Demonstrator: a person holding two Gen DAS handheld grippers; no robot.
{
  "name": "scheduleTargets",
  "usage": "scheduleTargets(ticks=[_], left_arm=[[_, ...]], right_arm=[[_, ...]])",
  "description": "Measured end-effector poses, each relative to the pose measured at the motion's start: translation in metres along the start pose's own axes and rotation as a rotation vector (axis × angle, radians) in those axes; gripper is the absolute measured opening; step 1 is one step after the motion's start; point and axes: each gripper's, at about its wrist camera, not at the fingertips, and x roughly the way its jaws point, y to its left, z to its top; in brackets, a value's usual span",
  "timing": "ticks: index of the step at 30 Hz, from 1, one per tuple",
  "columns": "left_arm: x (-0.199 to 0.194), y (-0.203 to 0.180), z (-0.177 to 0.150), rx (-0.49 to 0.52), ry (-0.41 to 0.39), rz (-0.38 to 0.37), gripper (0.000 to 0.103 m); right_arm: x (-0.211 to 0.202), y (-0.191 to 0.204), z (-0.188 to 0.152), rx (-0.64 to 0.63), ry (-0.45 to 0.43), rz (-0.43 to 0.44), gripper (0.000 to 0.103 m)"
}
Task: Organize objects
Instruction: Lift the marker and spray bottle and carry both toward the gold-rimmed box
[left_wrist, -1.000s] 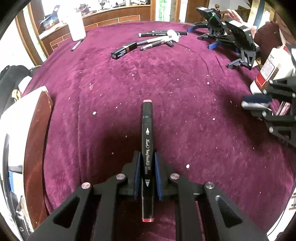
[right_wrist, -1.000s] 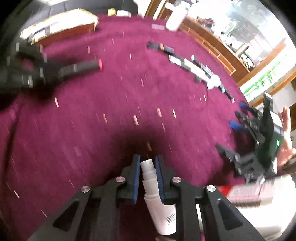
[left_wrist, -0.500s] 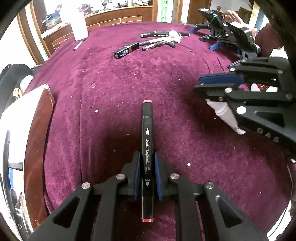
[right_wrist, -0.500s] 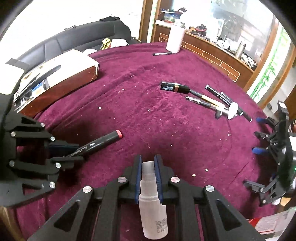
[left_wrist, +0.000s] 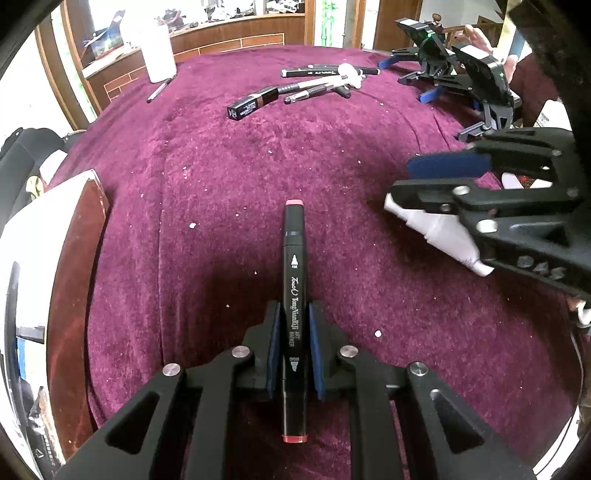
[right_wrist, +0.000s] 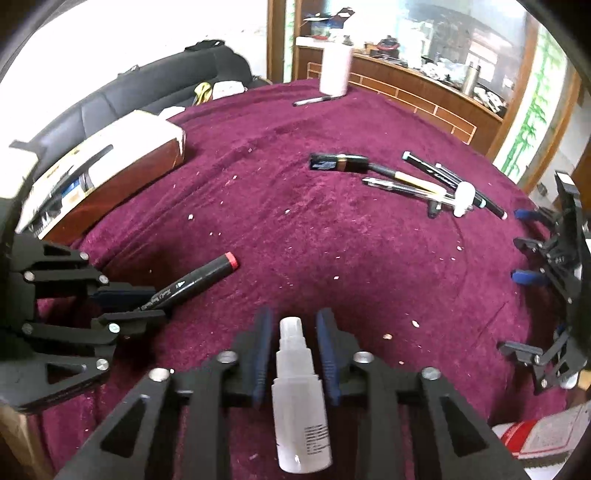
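Left gripper (left_wrist: 294, 350) is clamped on the marker (left_wrist: 294, 295), but the right gripper (right_wrist: 293, 354) gapes around the spray bottle (right_wrist: 300, 402), so it might roll off.

Marker and spray bottle held; loose pens grouped on the cloth.
Black marker (left_wrist: 294, 295) with red end caps sits clamped lengthwise between gripper pads. White spray bottle (right_wrist: 300, 400), capless nozzle forward, lies between parted pads, contact unclear. A dark cosmetic tube (right_wrist: 338, 162) and several pens (right_wrist: 436, 184) lie clustered on the maroon-covered worktop (right_wrist: 332, 240).
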Motion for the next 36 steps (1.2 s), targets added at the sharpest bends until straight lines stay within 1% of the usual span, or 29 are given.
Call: scheduleTargets(ticks=[1, 2, 5, 9, 13, 16, 19, 21, 22, 23, 24, 28, 32, 36], left_arm=[[0.000, -0.001, 0.000, 0.003, -0.002, 0.002, 0.014], [0.001, -0.001, 0.001, 0.007, -0.003, 0.005, 0.014], [0.004, -0.003, 0.004, 0.012, -0.010, 0.013, 0.014], [0.005, -0.007, 0.007, 0.024, -0.018, 0.032, 0.014], [0.000, -0.003, 0.005, -0.002, -0.022, 0.010, 0.014], [-0.010, 0.001, 0.004, -0.014, -0.042, 0.006, 0.014], [-0.020, 0.008, 0.003, -0.041, -0.059, -0.018, 0.014], [-0.027, 0.014, 0.002, -0.061, -0.071, -0.034, 0.014], [-0.031, 0.017, 0.002, -0.071, -0.079, -0.043, 0.014], [-0.036, 0.021, 0.001, -0.080, -0.088, -0.052, 0.014], [-0.039, 0.023, 0.000, -0.088, -0.095, -0.056, 0.014], [-0.049, 0.036, -0.007, -0.115, -0.111, -0.059, 0.014], [-0.054, 0.045, -0.013, -0.132, -0.125, -0.058, 0.014], [-0.063, 0.051, -0.017, -0.139, -0.147, -0.061, 0.014]], right_arm=[[-0.004, -0.002, -0.001, 0.008, -0.005, 0.008, 0.052], [-0.009, -0.006, -0.004, 0.018, -0.011, 0.013, 0.059], [-0.018, -0.013, -0.011, 0.029, -0.014, 0.001, 0.065], [-0.023, -0.021, -0.021, 0.060, -0.004, 0.003, 0.065], [-0.028, -0.032, -0.026, 0.112, -0.017, 0.024, 0.065], [-0.023, -0.028, -0.027, 0.091, -0.001, 0.021, 0.065], [-0.010, -0.019, -0.028, 0.061, 0.030, 0.034, 0.065], [0.001, -0.013, -0.030, 0.044, 0.056, 0.012, 0.057], [0.008, -0.008, -0.032, 0.029, 0.081, 0.000, 0.041], [0.013, -0.005, -0.033, 0.019, 0.097, -0.004, 0.034], [0.014, -0.002, -0.033, 0.013, 0.085, -0.007, 0.031], [0.014, 0.006, -0.030, -0.011, 0.095, -0.048, 0.031], [0.011, 0.012, -0.027, -0.001, 0.088, -0.050, 0.031], [0.001, 0.022, -0.019, 0.008, 0.052, -0.045, 0.031]])
